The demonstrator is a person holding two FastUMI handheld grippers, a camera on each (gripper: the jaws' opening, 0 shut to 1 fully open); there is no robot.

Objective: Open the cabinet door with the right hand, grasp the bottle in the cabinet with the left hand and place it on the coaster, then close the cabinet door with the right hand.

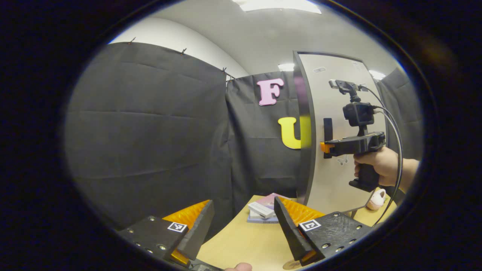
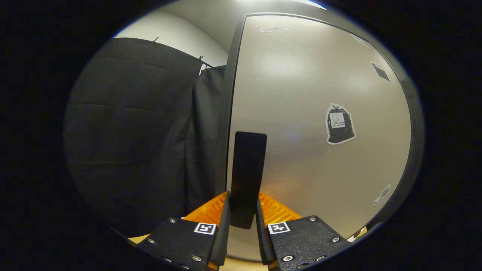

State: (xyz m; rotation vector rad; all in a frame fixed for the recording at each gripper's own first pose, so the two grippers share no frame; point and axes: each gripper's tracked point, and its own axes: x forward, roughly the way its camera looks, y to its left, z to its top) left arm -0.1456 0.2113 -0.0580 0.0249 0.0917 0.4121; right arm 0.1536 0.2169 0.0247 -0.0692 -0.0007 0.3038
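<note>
Here right gripper (image 2: pixel 243 226) had jaws clamped on door (image 2: pixel 320 94) handle (image 2: pixel 246 177), ready to swing it. Left gripper (image 1: pixel 243 229) waited over worktop (image 1: pixel 244 244), jaws wide, empty. Bottle hidden behind door.

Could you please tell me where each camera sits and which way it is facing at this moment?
Left gripper view: rides the open left gripper, low over the table, facing the cabinet door; a hand holds the right gripper.
Right gripper view: rides the right gripper, shut on the door handle.
Shared: door, handle.
</note>
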